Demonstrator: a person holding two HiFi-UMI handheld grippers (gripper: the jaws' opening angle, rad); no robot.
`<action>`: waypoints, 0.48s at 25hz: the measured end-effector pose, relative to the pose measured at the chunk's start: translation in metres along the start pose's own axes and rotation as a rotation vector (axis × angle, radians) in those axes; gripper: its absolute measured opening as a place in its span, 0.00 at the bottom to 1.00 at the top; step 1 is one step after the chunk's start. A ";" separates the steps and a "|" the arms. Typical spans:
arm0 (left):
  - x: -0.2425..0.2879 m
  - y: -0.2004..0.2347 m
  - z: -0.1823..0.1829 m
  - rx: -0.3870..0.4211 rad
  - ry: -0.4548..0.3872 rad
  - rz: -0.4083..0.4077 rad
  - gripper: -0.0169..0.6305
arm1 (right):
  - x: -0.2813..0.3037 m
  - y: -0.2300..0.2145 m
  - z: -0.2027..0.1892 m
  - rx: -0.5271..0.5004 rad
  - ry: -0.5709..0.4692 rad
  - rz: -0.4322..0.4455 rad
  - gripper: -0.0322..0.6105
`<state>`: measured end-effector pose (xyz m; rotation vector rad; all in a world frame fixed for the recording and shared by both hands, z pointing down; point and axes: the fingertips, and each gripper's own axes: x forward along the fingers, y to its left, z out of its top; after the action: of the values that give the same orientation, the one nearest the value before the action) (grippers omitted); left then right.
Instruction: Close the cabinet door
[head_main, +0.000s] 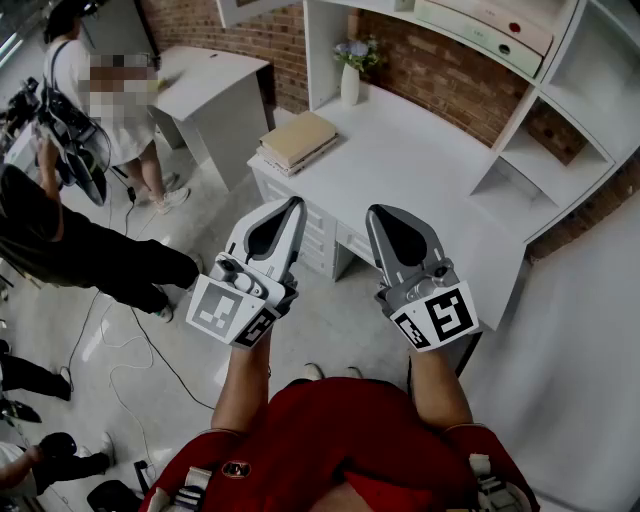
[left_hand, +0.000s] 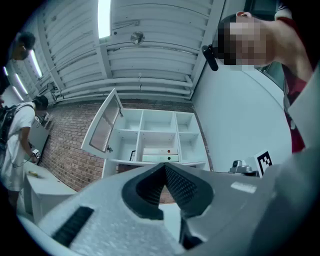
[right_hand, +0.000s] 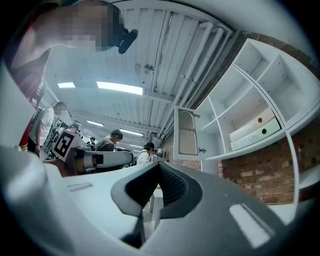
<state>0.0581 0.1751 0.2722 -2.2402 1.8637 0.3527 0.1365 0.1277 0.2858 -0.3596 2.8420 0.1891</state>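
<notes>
The cabinet door (left_hand: 105, 127), white-framed with a glass pane, stands swung open at the upper left of the white shelf unit (left_hand: 160, 135). It also shows in the right gripper view, door (right_hand: 186, 132) edge-on beside the shelves. Both grippers hang in the air before the desk, well short of the door and tipped slightly upward. My left gripper (head_main: 293, 205) is shut with nothing between its jaws, and its tip (left_hand: 164, 167) points at the shelves. My right gripper (head_main: 378, 215) beside it is likewise shut and empty, its jaws (right_hand: 159, 167) meeting at the tip.
A white desk (head_main: 420, 160) below the shelves carries a stack of books (head_main: 298, 140) and a vase of flowers (head_main: 350, 75). Two flat boxes (left_hand: 157, 154) lie on a shelf. A second desk (head_main: 210, 85), people (head_main: 60, 240) and floor cables (head_main: 130, 340) are at the left.
</notes>
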 end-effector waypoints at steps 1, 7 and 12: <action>-0.002 0.001 0.001 -0.001 0.000 -0.001 0.03 | 0.001 0.003 0.000 0.006 0.000 0.004 0.07; -0.010 0.008 0.005 -0.004 -0.006 -0.008 0.03 | 0.008 0.009 -0.001 0.048 -0.013 -0.003 0.07; -0.021 0.023 0.006 -0.014 -0.012 -0.006 0.03 | 0.017 0.015 -0.006 0.052 -0.017 -0.021 0.07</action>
<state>0.0317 0.1921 0.2732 -2.2468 1.8542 0.3793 0.1147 0.1375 0.2879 -0.3753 2.8195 0.1132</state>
